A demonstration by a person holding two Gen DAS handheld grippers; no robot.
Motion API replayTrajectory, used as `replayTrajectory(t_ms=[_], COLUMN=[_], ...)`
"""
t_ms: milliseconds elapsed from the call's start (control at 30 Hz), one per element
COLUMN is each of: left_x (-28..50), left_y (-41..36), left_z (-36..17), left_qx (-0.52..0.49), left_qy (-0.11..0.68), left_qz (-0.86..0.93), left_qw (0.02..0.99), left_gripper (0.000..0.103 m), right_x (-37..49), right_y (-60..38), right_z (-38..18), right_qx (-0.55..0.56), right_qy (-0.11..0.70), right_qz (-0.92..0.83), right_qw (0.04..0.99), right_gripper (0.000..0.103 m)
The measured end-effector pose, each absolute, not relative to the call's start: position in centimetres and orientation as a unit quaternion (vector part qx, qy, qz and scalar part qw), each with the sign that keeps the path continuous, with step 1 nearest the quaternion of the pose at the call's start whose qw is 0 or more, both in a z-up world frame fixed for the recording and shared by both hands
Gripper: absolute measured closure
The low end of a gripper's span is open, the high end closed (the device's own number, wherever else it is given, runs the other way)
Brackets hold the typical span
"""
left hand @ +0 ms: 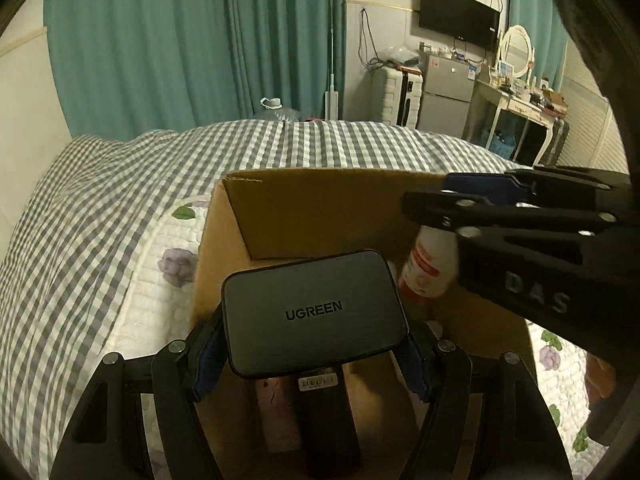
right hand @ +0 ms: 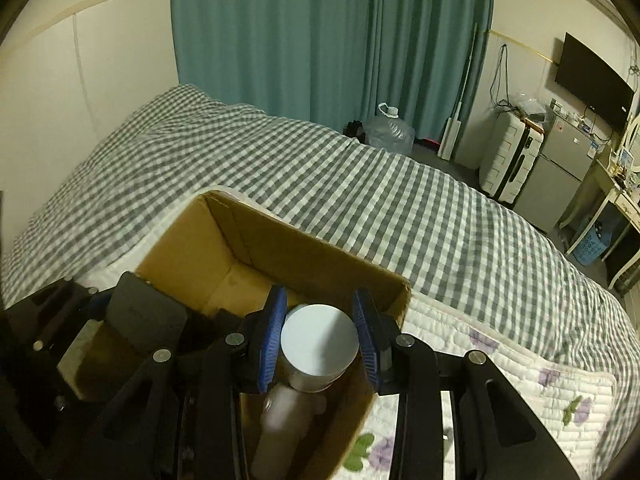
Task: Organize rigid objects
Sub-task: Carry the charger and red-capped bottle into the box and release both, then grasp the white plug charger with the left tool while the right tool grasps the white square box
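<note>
An open cardboard box [left hand: 280, 216] stands on the bed; it also shows in the right wrist view [right hand: 304, 252]. My left gripper [left hand: 316, 356] is shut on a grey UGREEN charger [left hand: 316, 316] and holds it above the box's near side. My right gripper [right hand: 320, 340] is shut on a white bottle [right hand: 319, 340], base towards the camera, over the box's right side. In the left wrist view the right gripper [left hand: 460, 196] reaches in from the right with the red-labelled bottle [left hand: 426, 272]. A pinkish bottle [right hand: 284, 420] and dark items [left hand: 332, 416] lie inside the box.
The box rests on a floral quilt [right hand: 500, 360] over a grey checked bedspread [right hand: 280, 168]. Teal curtains [right hand: 320, 32] hang behind. A water jug [right hand: 390, 130], white suitcase [right hand: 508, 156], small fridge [right hand: 560, 176] and dressing table [left hand: 520, 112] stand past the bed.
</note>
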State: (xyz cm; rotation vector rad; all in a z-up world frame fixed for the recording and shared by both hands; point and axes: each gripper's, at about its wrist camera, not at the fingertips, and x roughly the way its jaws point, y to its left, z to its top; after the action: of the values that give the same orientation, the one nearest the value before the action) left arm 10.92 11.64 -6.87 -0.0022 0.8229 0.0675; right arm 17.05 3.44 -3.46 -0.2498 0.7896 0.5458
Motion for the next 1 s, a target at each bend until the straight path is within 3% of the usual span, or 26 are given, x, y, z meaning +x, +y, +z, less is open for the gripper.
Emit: replayTrajectory(t_ms=[400,433,500,633,700,800,1000], left_x=[10.8,10.7,10.6,10.0,9.5,9.1,9.0], left_y=[10.7,10.4,10.2,9.3,7.9,5.7,0.6], left_z=[-5.6,-5.3,-5.0,-3.9,-2.9,-1.6,-0.4], left_qx=[0.025,0.031,0.034,0.026,0.025,0.037,0.04], left_qy=[0.375,0.375,0.378,0.379,0.372,0.362,0.356], left_qz=[0.059,0.06,0.064,0.068,0.064,0.061,0.034], left_qw=[0.925,0.925,0.923,0.923,0.926,0.929,0.933], left_gripper=[0.028,0.028,0.028,0.028,0.028,0.028,0.028], right_x=[18.0,18.0,17.6,16.8,16.5,15.9,14.8], right_y=[3.0,2.8,1.8,-1.1,-2.8,-6.4,-13.8], right_z=[-3.3,-3.1,-1.9,0.8,2.0,3.6,4.8], right_qx=[-0.11,-0.106,-0.098,-0.088,-0.082,-0.069,-0.054], right_qy=[0.366,0.363,0.351,0.327,0.317,0.302,0.288], right_qz=[0.278,0.28,0.277,0.259,0.245,0.216,0.163], right_qw=[0.881,0.882,0.889,0.905,0.913,0.926,0.942], right_gripper=[0.068,0.065,0.04,0.034,0.021,0.012,0.003])
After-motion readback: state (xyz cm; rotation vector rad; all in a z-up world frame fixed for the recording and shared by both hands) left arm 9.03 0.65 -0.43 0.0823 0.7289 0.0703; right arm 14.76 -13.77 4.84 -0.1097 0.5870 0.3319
